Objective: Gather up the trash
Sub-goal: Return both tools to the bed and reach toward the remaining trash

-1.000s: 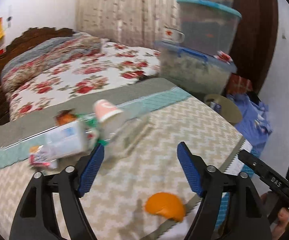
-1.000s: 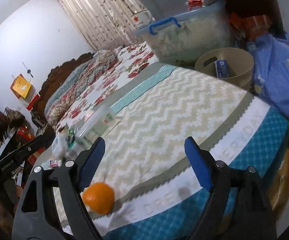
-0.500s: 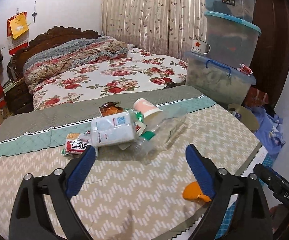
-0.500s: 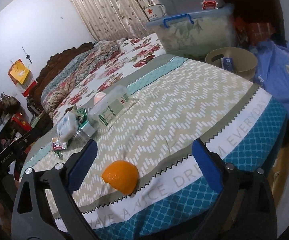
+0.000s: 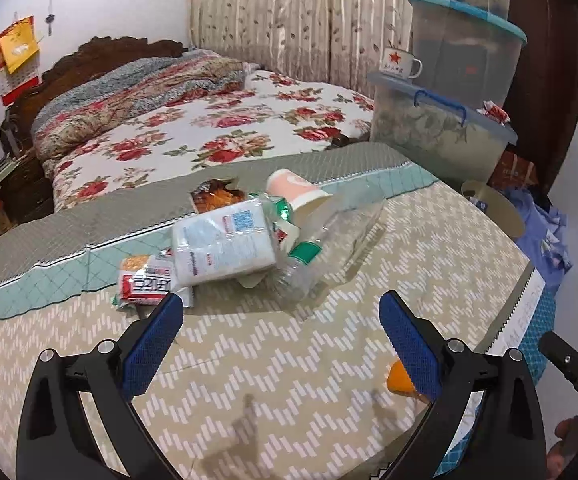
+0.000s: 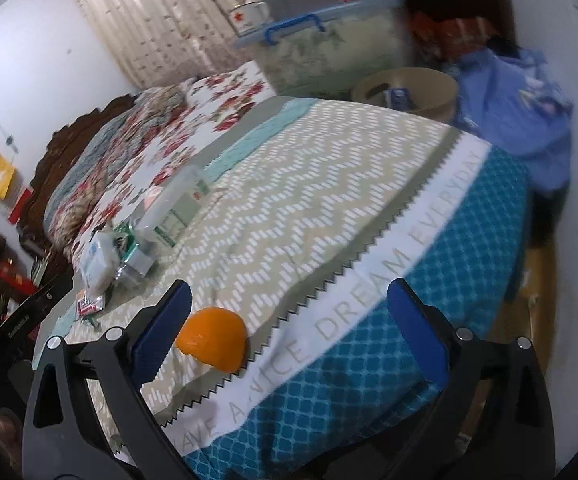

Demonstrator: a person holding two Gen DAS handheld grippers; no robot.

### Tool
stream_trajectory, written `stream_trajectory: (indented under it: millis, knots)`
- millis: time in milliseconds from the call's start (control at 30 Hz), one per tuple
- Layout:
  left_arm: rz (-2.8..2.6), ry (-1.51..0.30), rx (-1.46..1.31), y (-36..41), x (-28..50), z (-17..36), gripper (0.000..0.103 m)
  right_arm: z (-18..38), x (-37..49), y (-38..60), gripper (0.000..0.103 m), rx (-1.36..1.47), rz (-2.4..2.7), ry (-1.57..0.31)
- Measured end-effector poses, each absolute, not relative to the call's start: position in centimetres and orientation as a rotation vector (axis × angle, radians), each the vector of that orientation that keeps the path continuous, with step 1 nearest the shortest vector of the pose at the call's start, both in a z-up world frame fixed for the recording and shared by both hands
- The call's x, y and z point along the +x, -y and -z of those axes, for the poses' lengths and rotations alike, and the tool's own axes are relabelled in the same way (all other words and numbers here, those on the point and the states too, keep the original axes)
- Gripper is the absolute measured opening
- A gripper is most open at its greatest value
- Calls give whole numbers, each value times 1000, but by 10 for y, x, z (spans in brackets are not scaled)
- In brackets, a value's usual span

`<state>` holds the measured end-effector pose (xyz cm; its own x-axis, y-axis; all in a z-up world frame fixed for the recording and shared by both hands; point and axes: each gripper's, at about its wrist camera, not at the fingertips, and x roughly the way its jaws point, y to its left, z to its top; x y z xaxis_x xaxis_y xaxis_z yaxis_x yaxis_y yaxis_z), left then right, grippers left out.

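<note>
Above the bed (image 5: pixel 289 360), left tongs (image 5: pixel 279 320) are spreading, nothing between; right tongs (image 6: pixel 289 312) gape empty beside orange peel (image 6: pixel 213 342); trash pile (image 5: pixel 249 240) at centre.

An orange peel (image 5: pixel 399 378) is lying mostly hidden behind the left gripper's (image 5: pixel 279 346) right finger. A snack wrapper (image 5: pixel 213 196) is showing only partly behind a white packet (image 5: pixel 221 246). The right wrist view is blurring the storage box (image 6: pixel 329 52) and blue cloth (image 6: pixel 517 104).
</note>
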<state>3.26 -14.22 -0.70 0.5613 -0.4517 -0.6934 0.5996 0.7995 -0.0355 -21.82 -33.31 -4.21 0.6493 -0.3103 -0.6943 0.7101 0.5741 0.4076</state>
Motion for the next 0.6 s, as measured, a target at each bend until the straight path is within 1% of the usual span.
stream_trajectory:
  millis: [133, 333, 500, 600]
  knots:
    - [616, -755, 209, 150, 27, 10, 94, 48, -235, 339, 97, 745, 672, -606]
    - [605, -821, 202, 153, -2, 6, 94, 39, -244, 357, 97, 736, 614, -559]
    - [542, -743, 292, 157, -30, -8, 94, 37, -242, 362, 97, 709, 529, -517]
    - [535, -736, 308, 159, -36, -13, 94, 41, -240, 361, 97, 716, 488, -504]
